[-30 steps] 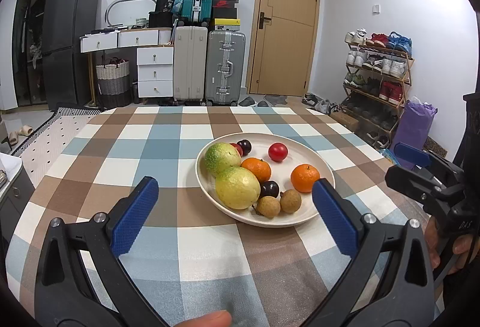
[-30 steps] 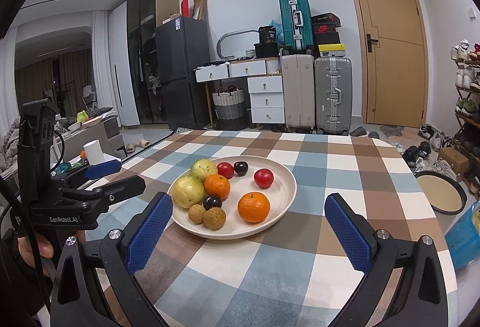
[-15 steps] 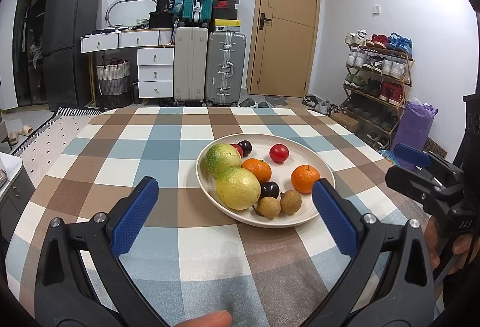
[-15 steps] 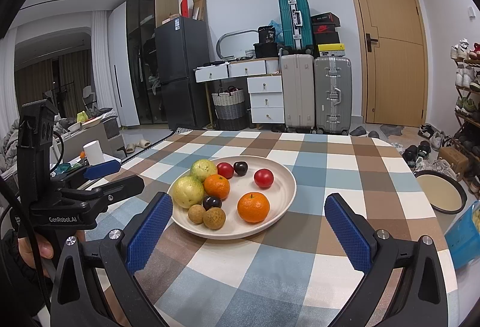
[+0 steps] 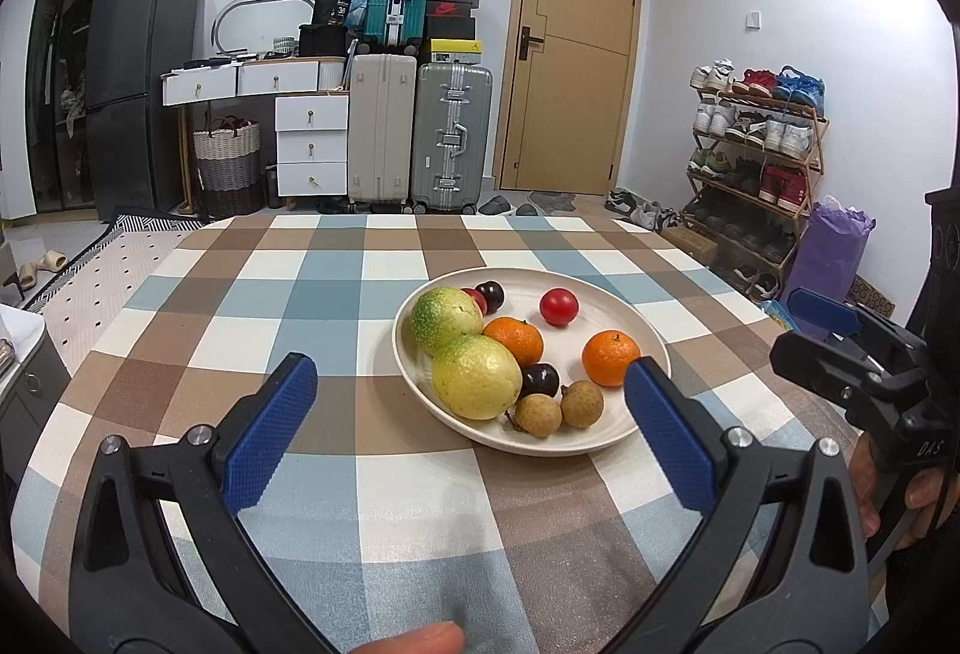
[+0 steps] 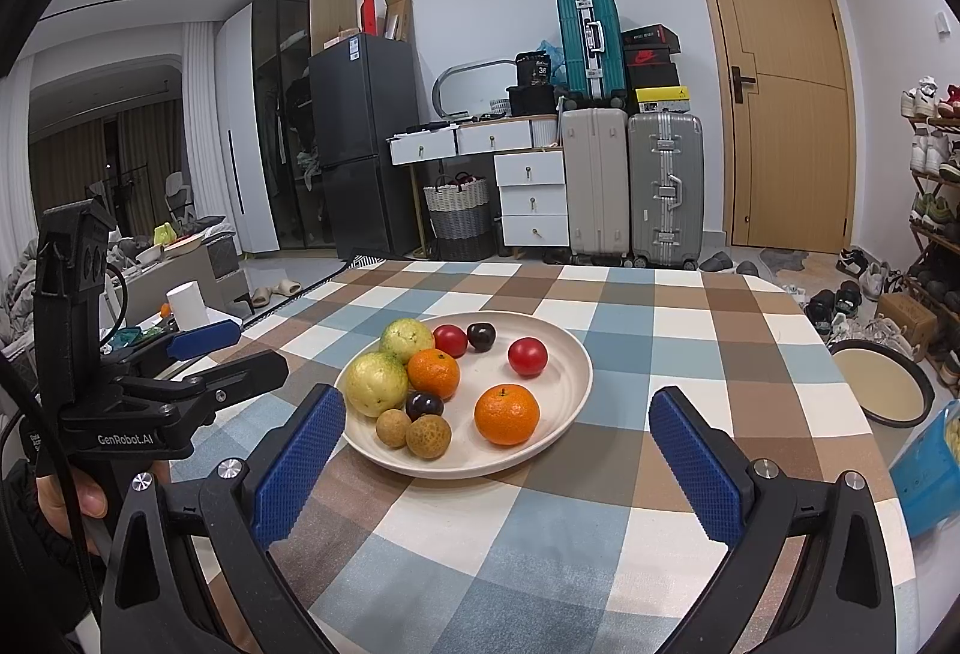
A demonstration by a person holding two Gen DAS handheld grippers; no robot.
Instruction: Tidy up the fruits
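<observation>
Fruits all lie in one cream plate point(image 5: 651, 348) on the checked tablecloth point(image 5: 300, 294); none seen loose on the cloth.

Near: left gripper point(image 5: 468, 414) spread wide, blue pads empty, hovering low over the cloth. Right gripper point(image 6: 498, 465) likewise wide open and holding nothing. Plate sits just ahead of both: right of centre from the left gripper, left of centre from the right. Neither is clearly nearer.

Plate, near edge first: two brown longans point(image 6: 414, 431) touching; dark plum point(image 6: 424, 405) just behind them. Lone orange point(image 6: 507, 414) sits apart toward the right gripper's side. Two yellow-green guavas point(image 6: 377, 384) on the left gripper's side, with a second orange point(image 6: 433, 372) against them. Further back: red fruit point(image 6: 528, 356) alone, then another red one point(image 6: 450, 340) beside a dark plum point(image 6: 481, 336).

Judgement: fruits gathered on the plate fit either a finished gathering or a mixed pile awaiting sorting; the scene cannot settle which.

Far: second tan dish point(image 6: 882, 384) at the table's right edge.
</observation>
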